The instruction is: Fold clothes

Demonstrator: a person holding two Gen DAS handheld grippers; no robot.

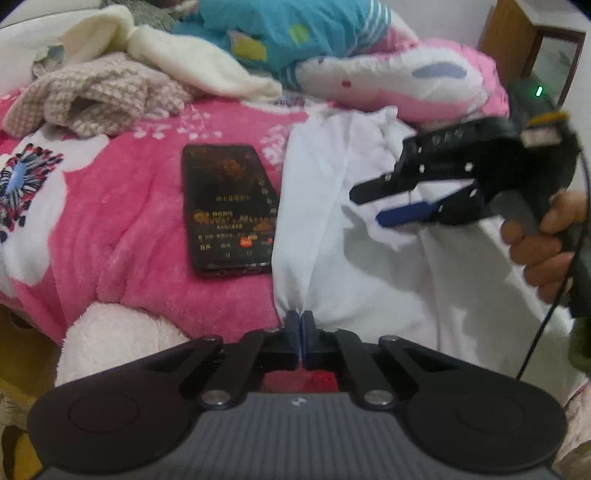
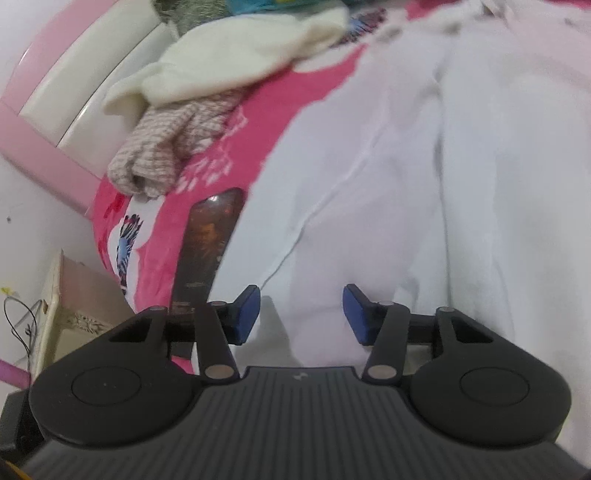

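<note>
A white garment (image 1: 369, 266) lies spread over the pink blanket (image 1: 147, 221) on the bed. My left gripper (image 1: 302, 325) is shut on the garment's near corner, and the cloth bunches into folds at its blue pads. In the left wrist view my right gripper (image 1: 373, 205) hovers over the garment at the right, held by a hand (image 1: 543, 243), jaws apart. In the right wrist view my right gripper (image 2: 301, 314) stands open just above the white garment (image 2: 424, 184), with a raised fold of cloth between the pads and not pinched.
A black phone (image 1: 229, 206) with a lit screen lies on the blanket just left of the garment. A beige knit (image 1: 92, 99), a cream fleece (image 1: 199, 62) and a teal garment (image 1: 288, 33) are piled at the back. A pink headboard (image 2: 44, 122) stands at the left.
</note>
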